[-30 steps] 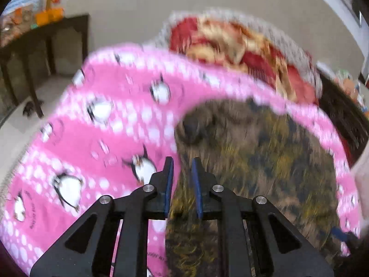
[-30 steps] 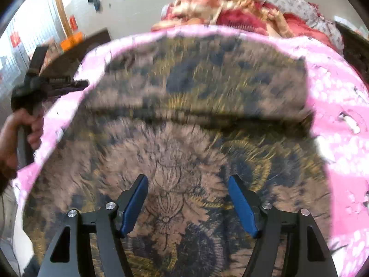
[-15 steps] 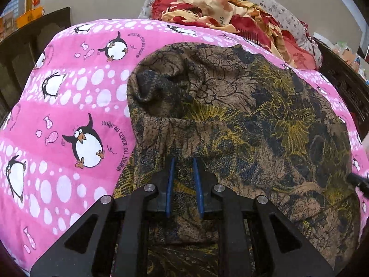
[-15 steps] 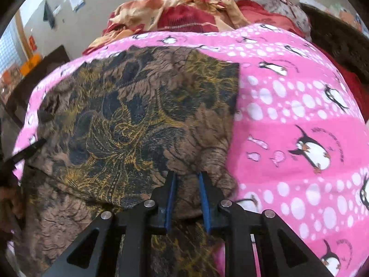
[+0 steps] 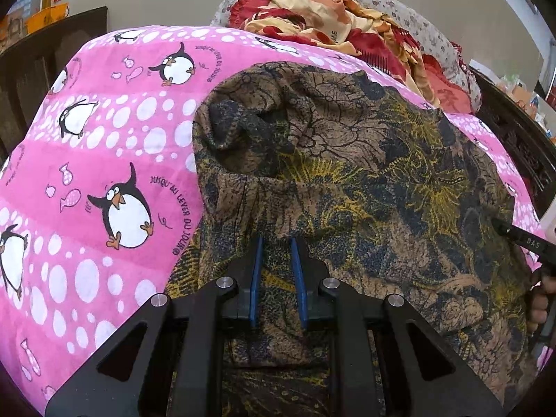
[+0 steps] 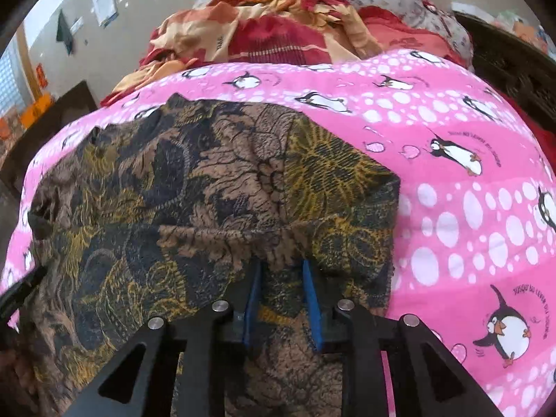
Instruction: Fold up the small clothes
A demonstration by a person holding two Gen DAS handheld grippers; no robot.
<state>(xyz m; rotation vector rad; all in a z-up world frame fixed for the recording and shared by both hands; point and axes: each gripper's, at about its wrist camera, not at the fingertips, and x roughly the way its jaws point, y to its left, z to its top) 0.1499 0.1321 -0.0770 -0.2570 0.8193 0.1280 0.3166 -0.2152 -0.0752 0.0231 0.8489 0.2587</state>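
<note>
Left wrist view: the left claw [image 5: 277,260] is pinched on the gathered near edge of the brown batik garment [image 5: 365,173], which lies half-folded on the pink penguin blanket [image 5: 104,139], toward the bed's near edge. The right claw [image 6: 281,278] looks clamped on that same edge too. Risk, I'd say: uneven pulling skews the fold, or thin cloth slips out and bunches up.

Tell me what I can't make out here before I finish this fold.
- Garment's near hem: both wrist views, cut off by the bottom edge behind the gripper frames.
- Right gripper grip: fabric bunches between the fingers; how firmly is unclear.
- Penguin blanket under the garment: covered.
- Blanket's support: hidden entirely.
</note>
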